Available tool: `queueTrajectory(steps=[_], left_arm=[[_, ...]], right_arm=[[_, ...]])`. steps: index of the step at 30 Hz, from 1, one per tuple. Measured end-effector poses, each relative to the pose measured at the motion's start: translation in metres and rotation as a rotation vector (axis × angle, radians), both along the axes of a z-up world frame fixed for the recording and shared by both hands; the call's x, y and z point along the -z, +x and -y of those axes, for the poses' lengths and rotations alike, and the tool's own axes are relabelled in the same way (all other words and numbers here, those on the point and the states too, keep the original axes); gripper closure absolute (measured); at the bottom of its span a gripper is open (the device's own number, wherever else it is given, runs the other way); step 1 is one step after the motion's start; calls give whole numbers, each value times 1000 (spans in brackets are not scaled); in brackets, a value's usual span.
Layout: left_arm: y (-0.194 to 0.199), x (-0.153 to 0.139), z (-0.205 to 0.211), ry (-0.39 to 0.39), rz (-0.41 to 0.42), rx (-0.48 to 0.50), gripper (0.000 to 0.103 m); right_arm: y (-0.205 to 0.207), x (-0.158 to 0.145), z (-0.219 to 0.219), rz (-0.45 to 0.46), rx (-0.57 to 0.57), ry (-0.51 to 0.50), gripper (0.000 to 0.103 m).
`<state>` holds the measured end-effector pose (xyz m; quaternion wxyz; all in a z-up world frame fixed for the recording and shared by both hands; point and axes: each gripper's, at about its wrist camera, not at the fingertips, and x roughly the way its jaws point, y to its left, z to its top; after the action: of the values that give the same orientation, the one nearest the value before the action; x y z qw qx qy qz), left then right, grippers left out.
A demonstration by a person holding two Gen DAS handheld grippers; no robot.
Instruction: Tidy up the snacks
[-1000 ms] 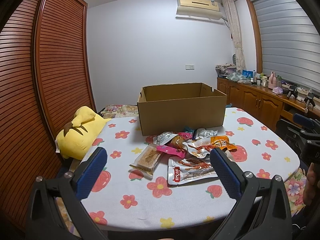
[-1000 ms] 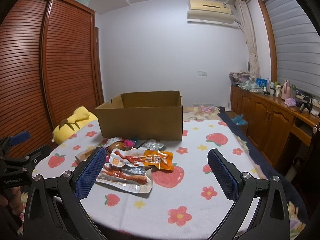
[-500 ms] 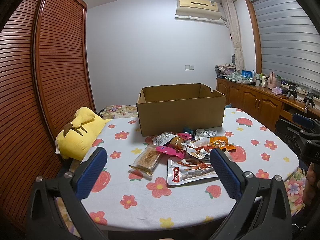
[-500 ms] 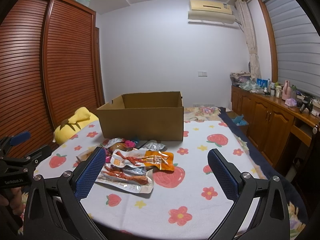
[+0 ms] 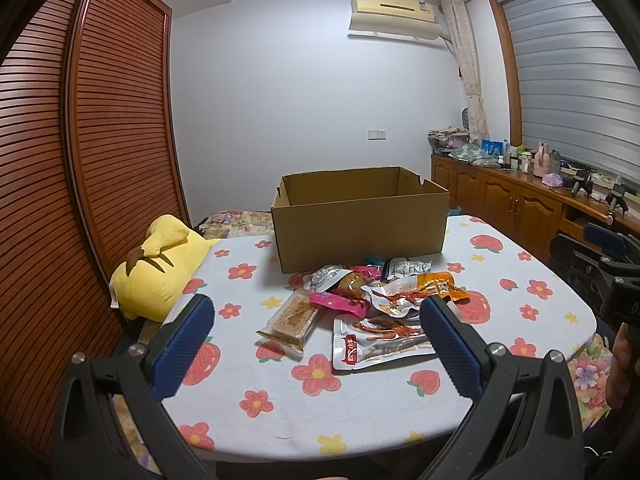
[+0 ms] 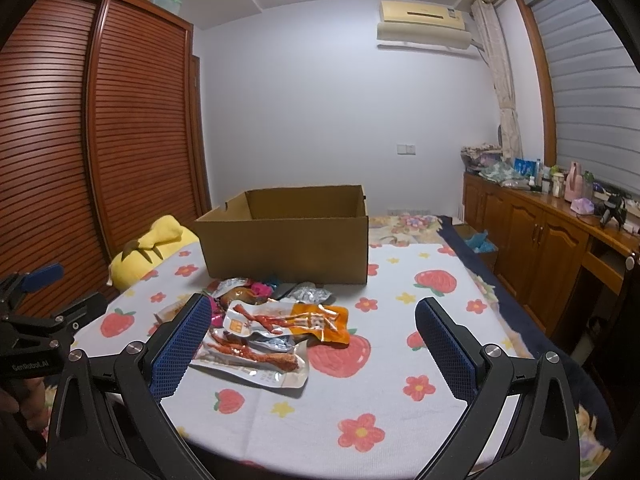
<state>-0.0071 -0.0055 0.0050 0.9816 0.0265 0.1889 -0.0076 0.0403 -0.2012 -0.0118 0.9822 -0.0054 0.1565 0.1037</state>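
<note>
Both tools, the left tool (image 5: 316, 334) and the right tool (image 6: 313, 334), are wide open and hold nothing. The snack packets (image 5: 372, 300) lie in a pile at frame centre on the bench (image 5: 248, 364), just before the open cardboard box (image 5: 360, 224).

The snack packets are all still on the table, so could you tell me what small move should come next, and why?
Probably lower the open left gripper onto the clear biscuit packet: it lies apart at the pile's left edge, nothing is held, and the cardboard box stands open behind.
</note>
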Motion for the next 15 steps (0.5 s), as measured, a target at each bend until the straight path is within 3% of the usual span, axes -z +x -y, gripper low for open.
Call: queueTrajectory(steps=[15], left_arm=[[4, 7, -2, -4, -27, 18, 0]], right_arm=[[-2, -7, -5, 1, -3, -5, 0]])
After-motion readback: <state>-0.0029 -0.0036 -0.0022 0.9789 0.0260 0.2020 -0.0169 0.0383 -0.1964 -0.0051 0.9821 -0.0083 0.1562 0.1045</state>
